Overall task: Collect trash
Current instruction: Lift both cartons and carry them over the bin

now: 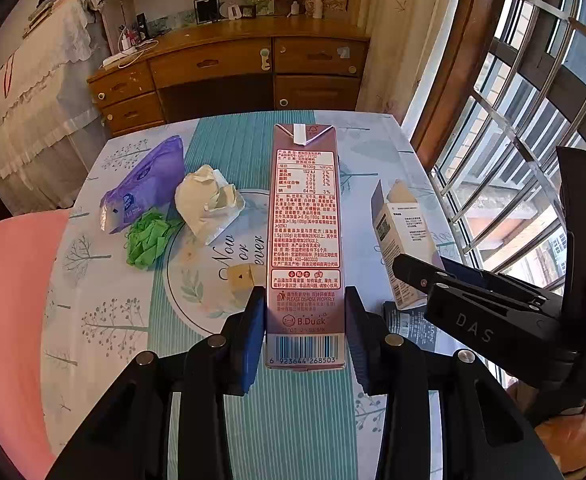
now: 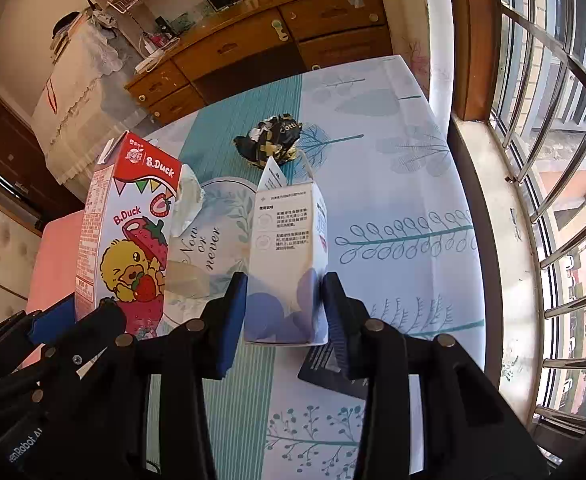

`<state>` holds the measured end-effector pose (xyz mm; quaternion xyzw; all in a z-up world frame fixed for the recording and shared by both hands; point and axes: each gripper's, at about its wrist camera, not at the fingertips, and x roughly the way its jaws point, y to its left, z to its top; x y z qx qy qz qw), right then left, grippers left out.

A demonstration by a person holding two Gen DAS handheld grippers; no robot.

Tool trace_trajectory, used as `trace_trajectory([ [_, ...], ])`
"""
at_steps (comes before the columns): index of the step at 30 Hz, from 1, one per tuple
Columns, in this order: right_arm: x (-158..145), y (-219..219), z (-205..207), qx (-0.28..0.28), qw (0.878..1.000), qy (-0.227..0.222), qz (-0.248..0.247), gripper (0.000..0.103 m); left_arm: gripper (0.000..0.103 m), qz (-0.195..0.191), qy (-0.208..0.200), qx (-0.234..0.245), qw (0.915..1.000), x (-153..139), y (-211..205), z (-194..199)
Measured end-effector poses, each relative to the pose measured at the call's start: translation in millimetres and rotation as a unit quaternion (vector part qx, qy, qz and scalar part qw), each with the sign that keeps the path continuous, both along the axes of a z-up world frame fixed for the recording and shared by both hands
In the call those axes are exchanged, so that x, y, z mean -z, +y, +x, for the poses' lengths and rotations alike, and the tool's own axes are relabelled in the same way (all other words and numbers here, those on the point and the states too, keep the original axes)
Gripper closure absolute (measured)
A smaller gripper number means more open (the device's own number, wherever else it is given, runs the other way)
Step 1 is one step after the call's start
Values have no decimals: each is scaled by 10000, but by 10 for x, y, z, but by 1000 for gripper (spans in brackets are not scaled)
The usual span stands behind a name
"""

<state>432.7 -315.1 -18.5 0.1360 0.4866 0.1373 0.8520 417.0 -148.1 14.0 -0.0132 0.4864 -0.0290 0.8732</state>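
Left gripper (image 1: 304, 320): pads sit flush against both sides of the milk carton (image 1: 305, 240), near its barcode end, so it looks clamped on, jaws only carton-width apart. Right gripper (image 2: 285, 312): pads bracket the base of the white box (image 2: 289, 260), touching or nearly so; I'd call it gripped, though whether the box is lifted or resting on the table (image 2: 393, 200) I cannot tell. Step in hand, by my read: both grabs made, carry-off not yet done. No bin shows in either view, so the next move calls for lifting both cartons clear without knocking each other, since they stand just beside one another near the table's near edge, the box toward the window side. Remaining trash: cream paper wad (image 1: 209, 204), green paper ball (image 1: 149, 240) and purple wrapper (image 1: 145, 184) toward the left edge; a small yellow block (image 1: 245, 276) mid-table; a black foil wrapper (image 2: 269, 144) toward the far edge; a dark flat packet (image 2: 333, 372) under the right gripper. Readable text: carton says "B.Duck", "PLEASE DISPOSE PROPERLY", barcode 6 923644 268503, a Chinese nutrition panel, duck and strawberry artwork. Tablecloth reads "Now or never". Black wrapper shows "Cotti". White box print is Chinese, too small to read. Right gripper's body is marked "DAS".
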Motion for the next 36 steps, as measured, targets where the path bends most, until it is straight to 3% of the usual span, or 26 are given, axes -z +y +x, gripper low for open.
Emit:
trace_trajectory([
  [7,-381,164,-679,115,9992,-383,83,68,66,-120,-202,149,9996,-211,262,-601],
  [16,-707,710,-1978,449,9958,-778,180,69,66,-238,-414,493,9976,-389,957,-1693],
  [27,-607,1655,-3594,567,9953,-771,153,69,66,-174,-485,840,9951,-358,1892,-3309],
  [36,-332,2131,-4479,290,9989,-347,-119,69,66,-188,-16,977,9950,-90,2259,-4196],
])
